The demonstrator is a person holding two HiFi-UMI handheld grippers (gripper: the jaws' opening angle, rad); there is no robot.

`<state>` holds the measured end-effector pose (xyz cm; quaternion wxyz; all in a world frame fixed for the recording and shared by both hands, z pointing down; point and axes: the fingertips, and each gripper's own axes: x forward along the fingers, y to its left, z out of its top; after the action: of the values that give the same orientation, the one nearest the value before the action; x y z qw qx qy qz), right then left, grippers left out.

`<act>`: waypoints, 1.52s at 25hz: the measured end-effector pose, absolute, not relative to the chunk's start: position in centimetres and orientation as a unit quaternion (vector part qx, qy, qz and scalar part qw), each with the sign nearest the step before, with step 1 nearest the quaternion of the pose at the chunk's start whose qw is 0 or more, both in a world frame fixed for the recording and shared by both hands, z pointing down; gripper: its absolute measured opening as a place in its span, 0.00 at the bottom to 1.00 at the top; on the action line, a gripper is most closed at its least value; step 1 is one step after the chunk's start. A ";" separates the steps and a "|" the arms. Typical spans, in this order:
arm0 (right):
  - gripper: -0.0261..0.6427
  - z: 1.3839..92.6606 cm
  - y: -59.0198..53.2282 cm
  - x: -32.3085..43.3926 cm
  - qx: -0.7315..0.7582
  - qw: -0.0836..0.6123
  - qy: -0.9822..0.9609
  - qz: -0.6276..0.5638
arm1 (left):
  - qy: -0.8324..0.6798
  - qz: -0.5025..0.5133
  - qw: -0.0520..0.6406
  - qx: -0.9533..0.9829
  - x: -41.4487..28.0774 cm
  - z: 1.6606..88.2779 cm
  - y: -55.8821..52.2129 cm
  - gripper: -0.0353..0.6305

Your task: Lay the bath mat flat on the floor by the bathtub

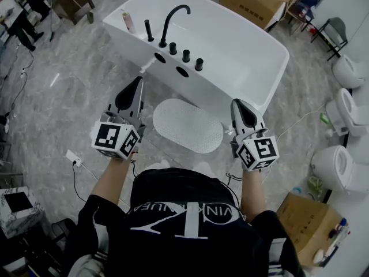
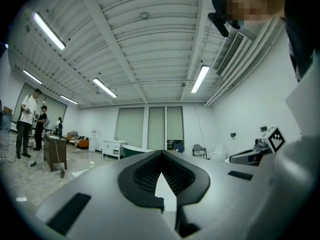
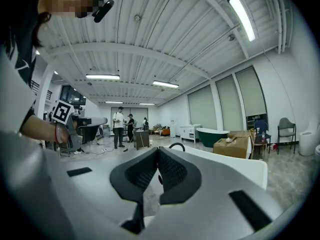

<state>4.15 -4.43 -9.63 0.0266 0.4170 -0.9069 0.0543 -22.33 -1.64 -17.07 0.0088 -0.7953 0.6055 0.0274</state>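
A white oval bath mat [image 1: 188, 124] lies flat on the grey marble floor, right beside the near wall of the white bathtub [image 1: 242, 51]. My left gripper [image 1: 138, 81] hovers above the floor to the mat's left, jaws shut and empty. My right gripper [image 1: 236, 103] hovers at the mat's right end, also shut with nothing between its jaws. Both point level toward the tub. In the left gripper view the left gripper [image 2: 161, 154] shows closed jaws, with the right gripper [image 2: 257, 151] off to the side. In the right gripper view the right gripper [image 3: 157, 151] is closed, the tub rim [image 3: 225, 163] just beyond.
A black faucet [image 1: 170, 21] and knobs stand on the tub's deck. Cardboard boxes [image 1: 256, 2] sit behind the tub, another box [image 1: 305, 224] at lower right. Toilets [image 1: 340, 166] line the right side. A power strip [image 1: 74, 158] with cable lies on the floor at left.
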 end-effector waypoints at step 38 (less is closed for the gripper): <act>0.08 -6.6 -2.2 1.8 0.415 0.059 -0.905 0.068 | 0.599 0.006 -0.013 -0.800 -23.3 -13.1 -0.3 0.08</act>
<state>1.79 -2.19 -6.56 0.0586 0.4154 -0.9051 0.0684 -23.26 -0.27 -13.12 -0.0126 -0.8004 0.5993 0.0064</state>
